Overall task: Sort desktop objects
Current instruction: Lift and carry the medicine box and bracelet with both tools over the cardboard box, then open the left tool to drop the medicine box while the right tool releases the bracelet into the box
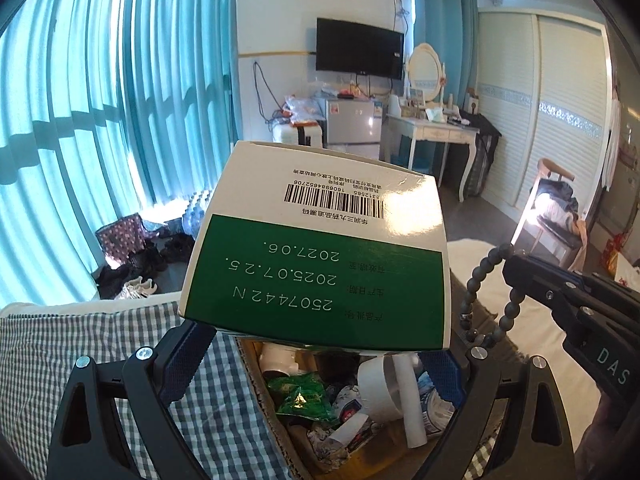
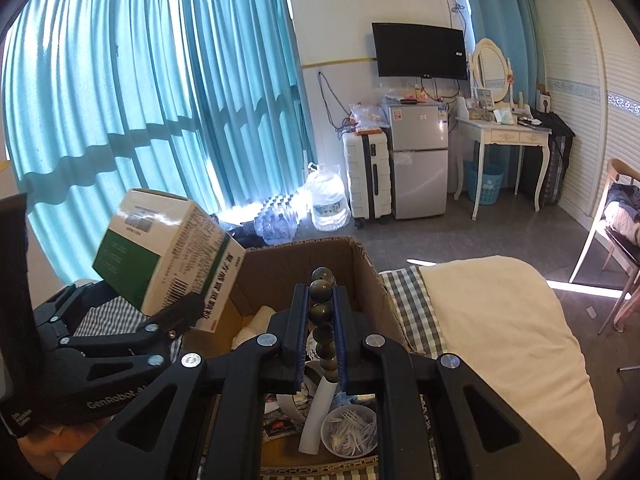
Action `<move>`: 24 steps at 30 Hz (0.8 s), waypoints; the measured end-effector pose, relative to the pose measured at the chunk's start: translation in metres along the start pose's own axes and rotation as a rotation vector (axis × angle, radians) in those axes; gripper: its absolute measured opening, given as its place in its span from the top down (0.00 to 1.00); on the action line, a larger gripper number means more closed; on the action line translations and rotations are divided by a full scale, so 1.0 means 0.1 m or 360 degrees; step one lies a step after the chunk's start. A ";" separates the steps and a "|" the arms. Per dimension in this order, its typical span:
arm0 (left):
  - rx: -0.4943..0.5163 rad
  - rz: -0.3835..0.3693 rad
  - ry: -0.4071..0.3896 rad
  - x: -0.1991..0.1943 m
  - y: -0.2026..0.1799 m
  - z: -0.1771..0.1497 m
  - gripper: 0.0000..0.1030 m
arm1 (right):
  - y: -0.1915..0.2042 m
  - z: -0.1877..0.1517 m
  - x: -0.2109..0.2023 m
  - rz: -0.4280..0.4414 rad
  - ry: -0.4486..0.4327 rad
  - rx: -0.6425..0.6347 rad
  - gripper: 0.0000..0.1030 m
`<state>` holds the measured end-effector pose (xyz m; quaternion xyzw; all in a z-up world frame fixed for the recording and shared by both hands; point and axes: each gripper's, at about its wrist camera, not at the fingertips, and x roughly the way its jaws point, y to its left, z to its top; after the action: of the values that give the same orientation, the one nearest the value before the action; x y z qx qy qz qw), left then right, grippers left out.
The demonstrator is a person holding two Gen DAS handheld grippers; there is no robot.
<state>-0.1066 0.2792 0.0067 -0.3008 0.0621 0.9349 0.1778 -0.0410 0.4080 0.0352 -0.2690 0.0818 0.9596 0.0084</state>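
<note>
My left gripper (image 1: 316, 346) is shut on a green-and-white medicine box (image 1: 316, 248), gripped by its sides and tilted above an open cardboard box (image 1: 256, 384). The right wrist view shows the same medicine box (image 2: 168, 256) at the left, over the carton's left wall, held by the left gripper (image 2: 176, 314). My right gripper (image 2: 320, 294) is shut on a string of dark beads (image 2: 322, 312) that hangs over the cardboard box (image 2: 360, 258). In the left wrist view the right gripper (image 1: 512, 262) comes in from the right with the beads (image 1: 480, 292) dangling in a loop.
The carton holds a white tape roll (image 1: 380, 392), a green sachet (image 1: 304, 396), a white paper tube (image 2: 316, 412) and a clear tub of small sticks (image 2: 350, 428). It sits on a checkered sheet (image 1: 100, 360) beside a cream blanket (image 2: 500, 320). A chair (image 2: 616, 232) stands to the right.
</note>
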 end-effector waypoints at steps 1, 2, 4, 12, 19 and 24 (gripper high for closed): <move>0.0008 -0.0008 0.0031 0.08 -0.01 -0.02 0.07 | 0.00 -0.01 0.05 -0.0001 0.0012 -0.0003 0.89; 0.0014 -0.0011 0.0051 0.13 -0.02 -0.03 0.07 | -0.01 -0.02 0.10 -0.0002 0.0029 -0.0005 0.89; 0.0029 -0.0022 0.0096 0.25 -0.03 -0.05 0.07 | -0.02 -0.04 0.21 -0.0012 0.0064 -0.0011 0.89; 0.0081 -0.0048 0.0252 0.67 -0.02 -0.13 0.07 | -0.08 -0.16 0.65 -0.0023 0.0218 -0.0022 0.89; 0.0180 -0.0031 0.0450 0.91 -0.07 -0.15 0.07 | -0.08 -0.27 0.95 -0.0042 0.0359 -0.0043 0.89; 0.0252 -0.0017 0.0483 0.95 -0.12 -0.21 0.07 | -0.11 -0.36 1.09 -0.0066 0.0466 -0.0056 0.89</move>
<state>-0.1627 0.3134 -0.0653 -0.4238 0.1599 0.8701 0.1944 -0.1145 0.4096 -0.0531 -0.4077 0.0598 0.9111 0.0116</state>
